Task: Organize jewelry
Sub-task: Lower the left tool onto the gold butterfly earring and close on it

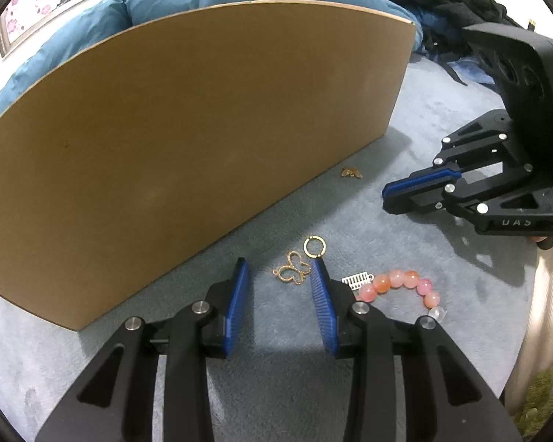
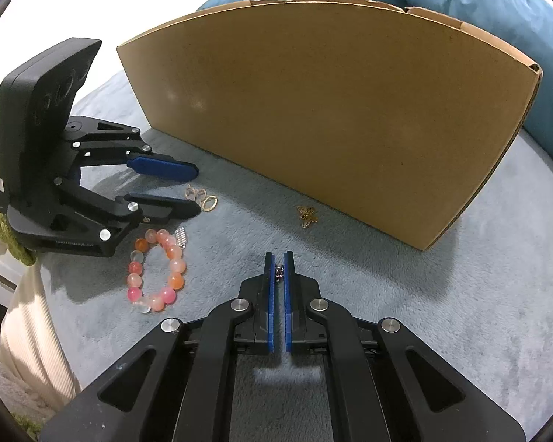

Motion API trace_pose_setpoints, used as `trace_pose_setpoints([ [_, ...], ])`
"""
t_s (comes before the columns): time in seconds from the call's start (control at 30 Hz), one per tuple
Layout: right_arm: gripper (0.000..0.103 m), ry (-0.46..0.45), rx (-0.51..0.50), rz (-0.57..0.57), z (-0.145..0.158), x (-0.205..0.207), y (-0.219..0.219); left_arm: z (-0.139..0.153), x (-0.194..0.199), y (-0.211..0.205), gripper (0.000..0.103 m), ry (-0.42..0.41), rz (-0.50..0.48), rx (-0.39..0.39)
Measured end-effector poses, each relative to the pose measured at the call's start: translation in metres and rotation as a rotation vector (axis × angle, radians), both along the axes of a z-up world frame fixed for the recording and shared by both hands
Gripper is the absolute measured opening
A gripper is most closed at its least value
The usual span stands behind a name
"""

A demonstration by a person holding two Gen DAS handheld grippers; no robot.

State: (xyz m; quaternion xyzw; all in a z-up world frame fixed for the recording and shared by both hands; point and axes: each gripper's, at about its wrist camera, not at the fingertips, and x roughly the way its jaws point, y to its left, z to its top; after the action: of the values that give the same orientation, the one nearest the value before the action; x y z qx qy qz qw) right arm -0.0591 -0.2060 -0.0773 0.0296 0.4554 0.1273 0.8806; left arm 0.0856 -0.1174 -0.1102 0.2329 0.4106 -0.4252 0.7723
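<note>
The right gripper pinches a small beaded trinket between nearly closed jaws. The left gripper gapes wide, empty, around the gold butterfly pendant, gold ring at one o'clock, pink bead bracelet at three. Close squarely on the pendant, pressing lightly into the blanket; the cardboard box waits at eleven. Writing on the right gripper's body looks like "UAS", uncertain.
</note>
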Motion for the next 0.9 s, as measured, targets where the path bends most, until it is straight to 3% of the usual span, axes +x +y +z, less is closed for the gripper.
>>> trace_pose_setpoints([
  [0.27, 0.002, -0.001, 0.000, 0.002, -0.0009, -0.0013, -0.0008, 0.0017, -0.0039, -0.0012, 0.027, -0.002, -0.001, 0.003],
  [0.9, 0.002, -0.002, 0.005, 0.004, -0.0012, -0.0012, -0.0033, 0.0019, -0.0087, -0.0065, 0.026, -0.026, -0.019, 0.021],
])
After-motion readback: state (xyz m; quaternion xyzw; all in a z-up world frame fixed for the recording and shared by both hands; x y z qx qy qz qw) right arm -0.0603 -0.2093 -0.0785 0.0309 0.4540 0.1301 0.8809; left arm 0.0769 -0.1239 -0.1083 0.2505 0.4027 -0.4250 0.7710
